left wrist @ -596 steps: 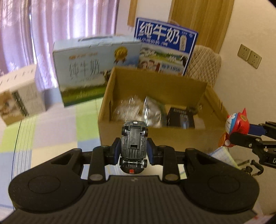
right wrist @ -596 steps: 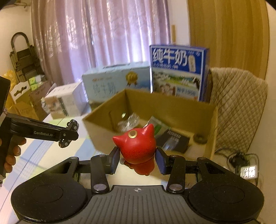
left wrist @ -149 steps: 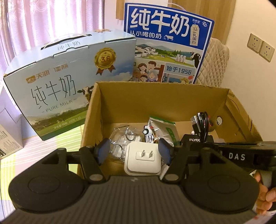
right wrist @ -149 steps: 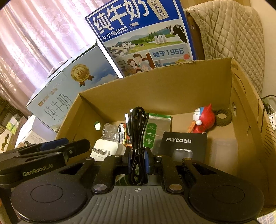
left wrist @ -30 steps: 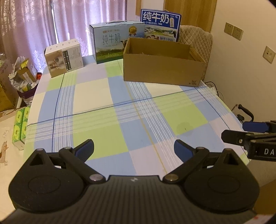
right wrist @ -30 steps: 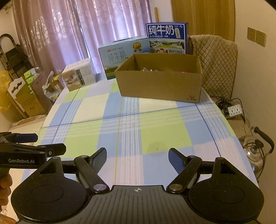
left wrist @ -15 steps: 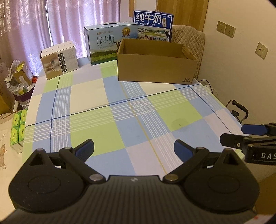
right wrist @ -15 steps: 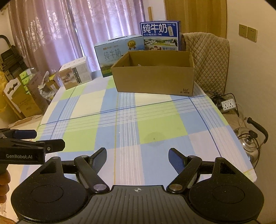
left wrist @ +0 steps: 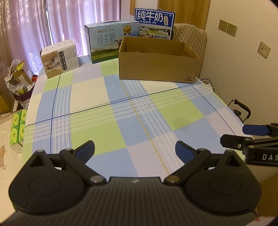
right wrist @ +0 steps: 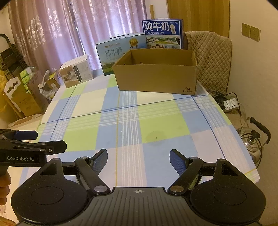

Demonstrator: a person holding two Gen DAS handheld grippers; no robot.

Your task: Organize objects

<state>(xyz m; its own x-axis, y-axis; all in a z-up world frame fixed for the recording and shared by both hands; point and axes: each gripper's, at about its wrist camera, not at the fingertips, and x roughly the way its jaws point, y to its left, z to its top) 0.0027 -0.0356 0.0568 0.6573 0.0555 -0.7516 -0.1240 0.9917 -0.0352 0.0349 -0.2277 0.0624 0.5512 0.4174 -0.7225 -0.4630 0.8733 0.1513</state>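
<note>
Cardboard, the open brown box [right wrist: 154, 78] at the far end of the checked-cloth bench [right wrist: 132, 121], looks light but flexible, best taken low at its corners; its contents are probably small, while both hand-held grippers, left [left wrist: 134, 150] and right [right wrist: 138, 160], hang spread and empty.

A table covered by a blue, green and white checked cloth [left wrist: 107, 97] is set against a cream wall [left wrist: 243, 73] fitted with beige sockets [left wrist: 228, 27]. Daylight is filtered through sheer pink curtains [right wrist: 57, 29] — a quilted beige chair back [right wrist: 213, 59] and wooden panelling [left wrist: 184, 10] are seen behind.
</note>
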